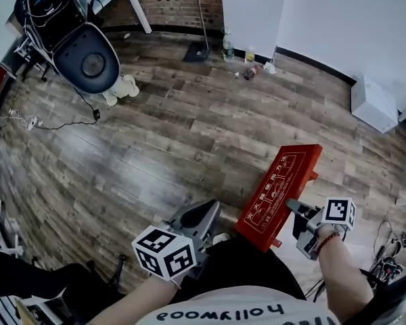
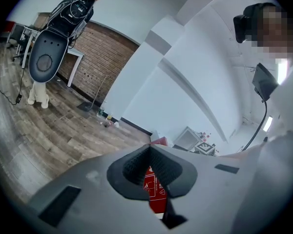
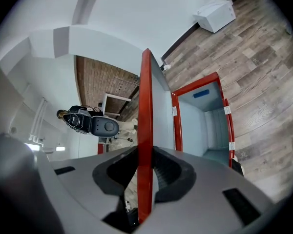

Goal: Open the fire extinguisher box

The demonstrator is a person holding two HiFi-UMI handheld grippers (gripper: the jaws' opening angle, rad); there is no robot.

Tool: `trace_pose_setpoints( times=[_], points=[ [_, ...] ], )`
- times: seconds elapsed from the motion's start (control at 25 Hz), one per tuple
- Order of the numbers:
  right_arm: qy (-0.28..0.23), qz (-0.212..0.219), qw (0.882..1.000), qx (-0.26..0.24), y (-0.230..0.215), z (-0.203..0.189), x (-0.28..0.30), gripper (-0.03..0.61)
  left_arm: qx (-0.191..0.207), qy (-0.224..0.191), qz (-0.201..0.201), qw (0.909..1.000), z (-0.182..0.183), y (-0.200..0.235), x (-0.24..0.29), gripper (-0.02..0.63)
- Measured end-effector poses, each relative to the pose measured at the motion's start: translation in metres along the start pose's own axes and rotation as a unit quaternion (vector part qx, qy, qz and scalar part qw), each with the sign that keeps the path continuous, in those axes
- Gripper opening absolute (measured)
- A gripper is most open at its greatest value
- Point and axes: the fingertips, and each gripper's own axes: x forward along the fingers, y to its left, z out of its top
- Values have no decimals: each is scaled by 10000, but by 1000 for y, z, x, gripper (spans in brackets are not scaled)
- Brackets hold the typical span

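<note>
Brown wood-look planks of the floor (image 1: 155,147) across the head view, broad and bare through the middle. At far left, a dark scooter (image 1: 84,53) cut off by the frame edge, the wiring on top too tangled to make out, and a thin cable (image 1: 54,124) lying on the planks beside it. Behind, a rough brick wall (image 1: 179,2), then a smooth white wall (image 1: 325,12).

Low at left, the left gripper (image 1: 204,215), matte grey, jaws together on nothing, ribbed pads meeting at the tips. Only a sliver of red visible through the gap beneath them in the left gripper view.

Just right of it and apart, the red door (image 1: 281,195) of the fire extinguisher box (image 3: 228,126): flat sheet metal, white print too small to read, tilted up and hiding the box from above. In the right gripper view, box open, with a red frame, a pale smooth inside and 1 blue patch at the back, its lower part cut off by the gripper body. Right gripper (image 1: 292,207) clamped on the door's thin edge, pads pressing both faces.

Farther right, well apart, a white cabinet (image 1: 373,103) against the wall, open floor between.
</note>
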Motion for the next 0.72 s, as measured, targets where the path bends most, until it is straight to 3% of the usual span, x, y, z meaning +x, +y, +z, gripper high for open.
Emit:
trace_pose_setpoints(
  times=[0.72],
  points=[
    [310, 1049, 9939, -170, 27, 3, 17, 83, -48, -40, 230, 9997, 12, -13, 26, 5]
  ],
)
